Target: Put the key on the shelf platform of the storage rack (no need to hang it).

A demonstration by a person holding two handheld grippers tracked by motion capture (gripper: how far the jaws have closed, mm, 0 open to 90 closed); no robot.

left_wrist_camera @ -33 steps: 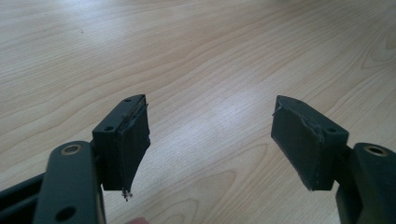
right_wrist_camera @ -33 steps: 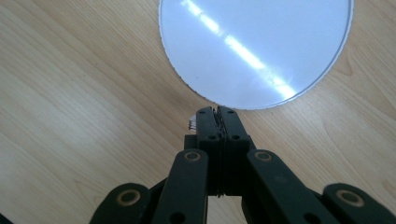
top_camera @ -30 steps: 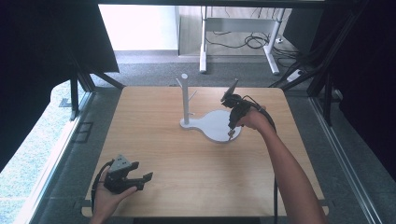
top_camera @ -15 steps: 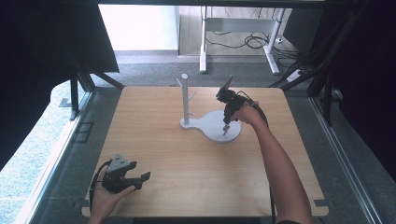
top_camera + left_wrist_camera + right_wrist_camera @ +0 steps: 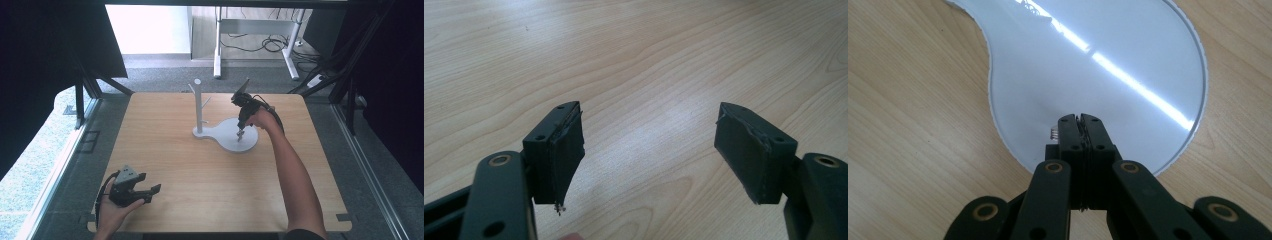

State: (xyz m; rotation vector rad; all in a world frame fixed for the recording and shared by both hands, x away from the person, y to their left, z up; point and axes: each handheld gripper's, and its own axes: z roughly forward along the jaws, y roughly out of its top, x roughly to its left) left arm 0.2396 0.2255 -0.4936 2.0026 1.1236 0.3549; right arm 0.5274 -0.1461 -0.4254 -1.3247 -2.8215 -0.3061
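Observation:
A white stand rises at the table's far middle: a thin pole (image 5: 198,105) with short pegs on a flat, pear-shaped white base (image 5: 223,131). My right gripper (image 5: 240,136) points straight down with its tips just over the wide end of that base (image 5: 1098,65). Its jaws are pressed together, so my right gripper (image 5: 1079,119) is shut. A tiny metallic bit (image 5: 1053,133) shows beside its left jaw, too small to name. My left gripper (image 5: 154,194) lies in a hand at the near left corner. In its own view my left gripper (image 5: 649,125) is open over bare wood.
The wooden table (image 5: 165,150) has dark floor on every side. A white desk frame (image 5: 252,30) with cables stands beyond the far edge. A bright window strip (image 5: 30,170) runs along the left.
My right gripper has shifted a little to the left over the white base, still shut. The left hand and its gripper have stayed put.

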